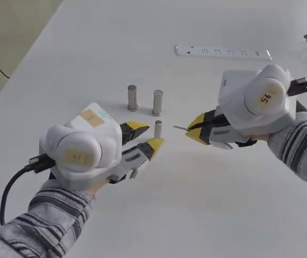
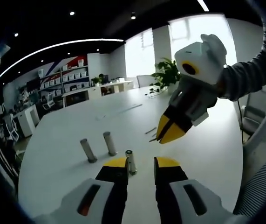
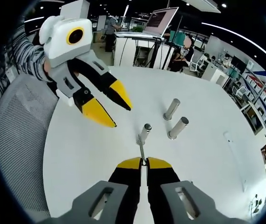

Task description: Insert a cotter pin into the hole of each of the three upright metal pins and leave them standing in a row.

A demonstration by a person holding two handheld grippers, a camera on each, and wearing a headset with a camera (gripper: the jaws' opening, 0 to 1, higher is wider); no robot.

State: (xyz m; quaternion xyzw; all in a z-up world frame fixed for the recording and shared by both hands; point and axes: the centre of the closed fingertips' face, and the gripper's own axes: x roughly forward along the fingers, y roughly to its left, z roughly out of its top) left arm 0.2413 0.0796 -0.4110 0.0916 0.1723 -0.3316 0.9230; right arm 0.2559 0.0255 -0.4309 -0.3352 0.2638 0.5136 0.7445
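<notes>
White table (image 1: 196,204) bears 3 upright silvery cylindrical pins (image 1: 157,102).

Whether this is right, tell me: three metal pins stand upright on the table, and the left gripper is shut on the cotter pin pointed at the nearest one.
One thing is wrong: the right gripper, not the left, is shut on the cotter pin pointed at the nearest metal pin; the right gripper view shows it. The left gripper is open.
</notes>
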